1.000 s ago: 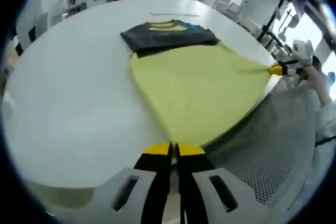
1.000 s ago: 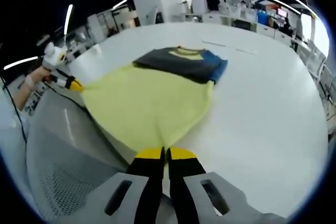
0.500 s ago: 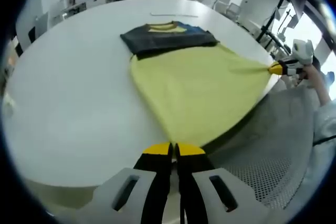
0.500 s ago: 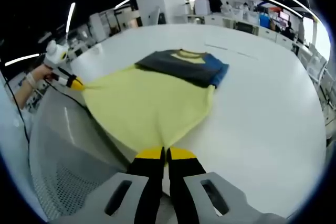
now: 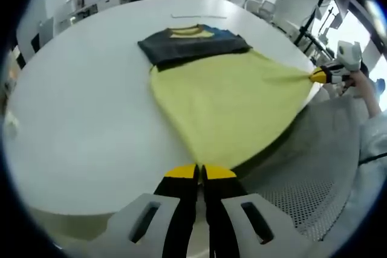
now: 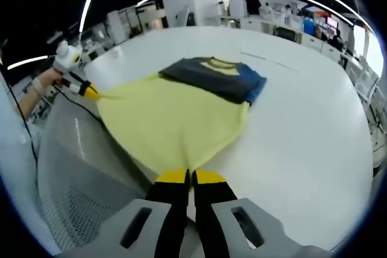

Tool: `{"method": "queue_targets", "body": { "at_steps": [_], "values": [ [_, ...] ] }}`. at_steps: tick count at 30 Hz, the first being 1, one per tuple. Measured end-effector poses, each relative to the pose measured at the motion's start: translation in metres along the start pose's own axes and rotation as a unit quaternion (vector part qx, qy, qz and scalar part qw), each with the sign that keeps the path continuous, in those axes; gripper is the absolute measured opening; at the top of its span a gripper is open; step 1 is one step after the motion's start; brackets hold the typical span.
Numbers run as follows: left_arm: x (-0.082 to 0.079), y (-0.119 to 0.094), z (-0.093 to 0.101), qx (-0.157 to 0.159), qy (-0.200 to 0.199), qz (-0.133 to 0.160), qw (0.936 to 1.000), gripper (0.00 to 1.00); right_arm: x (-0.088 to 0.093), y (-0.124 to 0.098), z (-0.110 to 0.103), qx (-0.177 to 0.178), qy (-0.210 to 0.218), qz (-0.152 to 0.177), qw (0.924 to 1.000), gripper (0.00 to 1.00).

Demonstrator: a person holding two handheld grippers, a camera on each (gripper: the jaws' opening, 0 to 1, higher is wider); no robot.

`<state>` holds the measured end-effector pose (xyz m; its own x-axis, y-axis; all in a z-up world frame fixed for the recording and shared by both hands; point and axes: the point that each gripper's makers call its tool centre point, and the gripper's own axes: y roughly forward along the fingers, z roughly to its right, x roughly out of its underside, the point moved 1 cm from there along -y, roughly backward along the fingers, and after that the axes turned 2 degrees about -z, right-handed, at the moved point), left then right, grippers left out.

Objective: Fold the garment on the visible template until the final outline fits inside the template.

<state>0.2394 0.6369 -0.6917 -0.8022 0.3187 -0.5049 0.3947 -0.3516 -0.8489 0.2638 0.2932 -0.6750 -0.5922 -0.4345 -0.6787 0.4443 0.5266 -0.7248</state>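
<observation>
Yellow fabric garment (image 5: 227, 104) with dark grey upper part, spread on round white table (image 5: 78, 107), stretched taut ahead of both grippers. Left gripper (image 5: 200, 173) jaws pressed together, pinching hem corner at table edge. Grey mesh chair back (image 5: 308, 167) below hem. Right gripper (image 6: 188, 177) jaws likewise closed tight on opposite hem corner; seen far right in left gripper view.

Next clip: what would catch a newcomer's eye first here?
The yellow garment, stretched taut over the near edge of the white table, with its dark grey and blue top part folded at the far end. The left gripper and the right gripper each pinch a corner of the yellow hem, jaws shut on the cloth.
</observation>
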Motion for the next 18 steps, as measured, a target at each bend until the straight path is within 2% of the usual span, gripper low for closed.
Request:
{"method": "queue_targets", "body": {
  "at_steps": [18],
  "values": [
    [0.0003, -0.0083, 0.0029, -0.002, 0.015, -0.009, 0.9998, 0.0, -0.0046, -0.0092, -0.0056, -0.005, -0.01, 0.001, 0.9999, 0.03]
  ]
}}
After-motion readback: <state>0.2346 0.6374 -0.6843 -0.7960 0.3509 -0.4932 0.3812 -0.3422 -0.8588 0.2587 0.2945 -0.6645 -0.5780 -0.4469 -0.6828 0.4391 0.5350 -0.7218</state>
